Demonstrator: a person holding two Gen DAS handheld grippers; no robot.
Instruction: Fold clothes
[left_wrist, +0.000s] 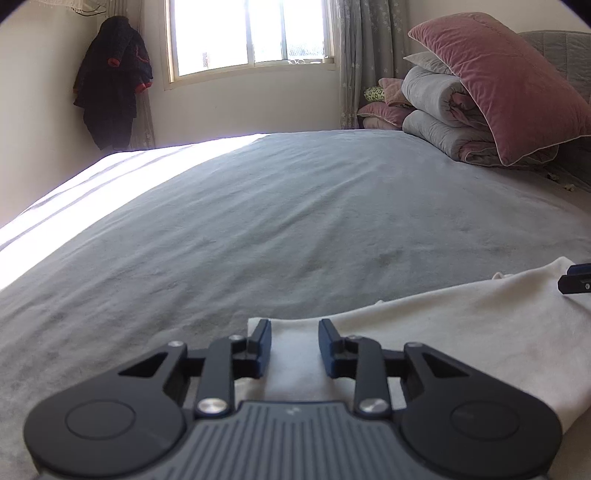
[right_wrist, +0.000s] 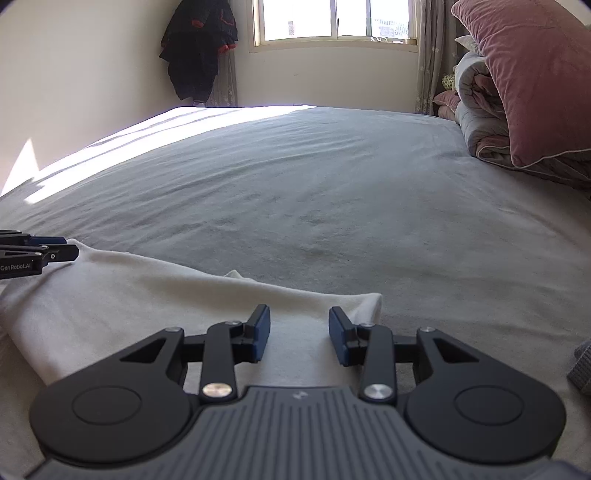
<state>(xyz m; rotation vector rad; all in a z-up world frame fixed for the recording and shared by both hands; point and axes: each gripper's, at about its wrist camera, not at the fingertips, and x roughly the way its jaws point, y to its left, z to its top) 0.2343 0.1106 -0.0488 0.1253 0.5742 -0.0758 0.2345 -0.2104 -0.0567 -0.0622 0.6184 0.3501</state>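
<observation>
White garment (right_wrist: 155, 295) lay spread flat across near side of grey bed (right_wrist: 295, 177), long edge running left to right. Left tool (left_wrist: 294, 334) sat over left end, fingers apart, nothing gripped; right tool (right_wrist: 299, 323) over right corner, likewise apart. Probably placed at opposite ends to lift both corners together for next fold. Farther right: pink pillow (left_wrist: 509, 81) propped against rolled quilts (left_wrist: 439, 110); dark coat (left_wrist: 110, 77) hung beside window (left_wrist: 251, 33).
</observation>
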